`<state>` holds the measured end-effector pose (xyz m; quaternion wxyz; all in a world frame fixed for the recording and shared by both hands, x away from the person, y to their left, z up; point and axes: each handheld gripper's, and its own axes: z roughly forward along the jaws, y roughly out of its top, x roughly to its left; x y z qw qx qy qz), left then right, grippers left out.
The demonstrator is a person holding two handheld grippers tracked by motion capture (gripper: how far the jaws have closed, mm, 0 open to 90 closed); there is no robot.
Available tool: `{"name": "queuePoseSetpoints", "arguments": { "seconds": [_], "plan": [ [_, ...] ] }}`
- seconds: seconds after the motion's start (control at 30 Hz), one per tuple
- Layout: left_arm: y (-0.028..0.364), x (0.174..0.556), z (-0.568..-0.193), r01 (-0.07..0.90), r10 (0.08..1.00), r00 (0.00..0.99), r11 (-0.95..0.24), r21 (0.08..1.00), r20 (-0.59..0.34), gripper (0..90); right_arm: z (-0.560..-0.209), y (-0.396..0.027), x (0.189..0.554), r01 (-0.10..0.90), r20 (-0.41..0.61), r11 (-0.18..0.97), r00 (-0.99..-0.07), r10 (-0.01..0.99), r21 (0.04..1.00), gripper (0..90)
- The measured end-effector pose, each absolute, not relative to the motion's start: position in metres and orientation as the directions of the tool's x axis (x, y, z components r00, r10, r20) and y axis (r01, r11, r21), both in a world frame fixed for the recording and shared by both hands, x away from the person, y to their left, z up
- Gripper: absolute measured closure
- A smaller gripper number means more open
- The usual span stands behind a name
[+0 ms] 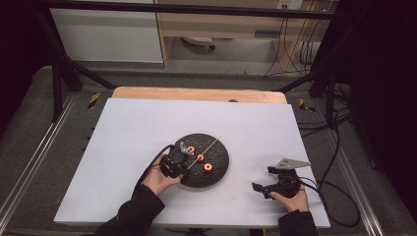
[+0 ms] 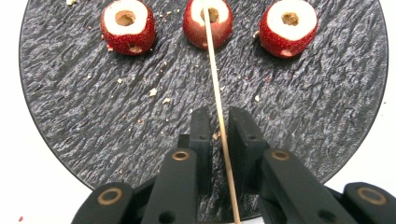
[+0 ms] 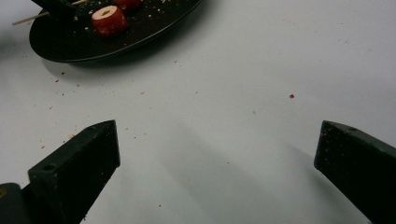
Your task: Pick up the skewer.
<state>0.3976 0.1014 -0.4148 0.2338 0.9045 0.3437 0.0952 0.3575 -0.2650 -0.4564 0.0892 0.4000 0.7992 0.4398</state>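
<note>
— Skewer first: where is it?

— Between the jaws of the left gripper, over the dark slate plate. The jaws stand narrow, close on either side of the thin wooden stick, though a sliver of gap shows beside it, so I cannot tell whether the pads truly press on it. Its far end lies across the middle one of three cored red fruit pieces.

— And the other two pieces?

— One to each side in the left gripper view, all in a row near the plate's far edge.

— Right gripper?

— Jaws wide apart, nothing between them, over the white table — well apart from the plate.
</note>
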Motion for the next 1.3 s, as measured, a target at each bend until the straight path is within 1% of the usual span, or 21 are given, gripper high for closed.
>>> {"name": "queuePoseSetpoints", "arguments": {
  "seconds": [0.2,0.37,0.67,0.93,1.3],
  "plan": [
    [0.1,0.396,-0.414,0.589,0.682,0.731,-0.646,0.486,0.019,87.4,-0.456,-0.265,0.357,0.562,0.21,0.294,-0.664,0.718,0.773,0.8],
    [0.102,0.396,-0.413,0.597,0.691,0.723,-0.627,0.501,0.003,87.8,-0.456,-0.265,0.357,0.562,0.21,0.294,-0.665,0.717,0.773,0.8],
    [0.114,0.391,-0.408,0.588,0.701,0.713,-0.585,0.559,-0.015,88.1,-0.456,-0.265,0.357,0.562,0.209,0.295,-0.664,0.718,0.773,0.8],
    [0.131,0.381,-0.406,0.558,0.699,0.716,-0.562,0.611,-0.011,88.1,-0.457,-0.265,0.358,0.564,0.207,0.297,-0.662,0.72,0.771,0.8],
    [0.159,0.367,-0.407,0.536,0.714,0.699,-0.485,0.691,-0.041,88.1,-0.457,-0.264,0.358,0.576,0.214,0.289,-0.65,0.729,0.765,1.0]
  ]
}}
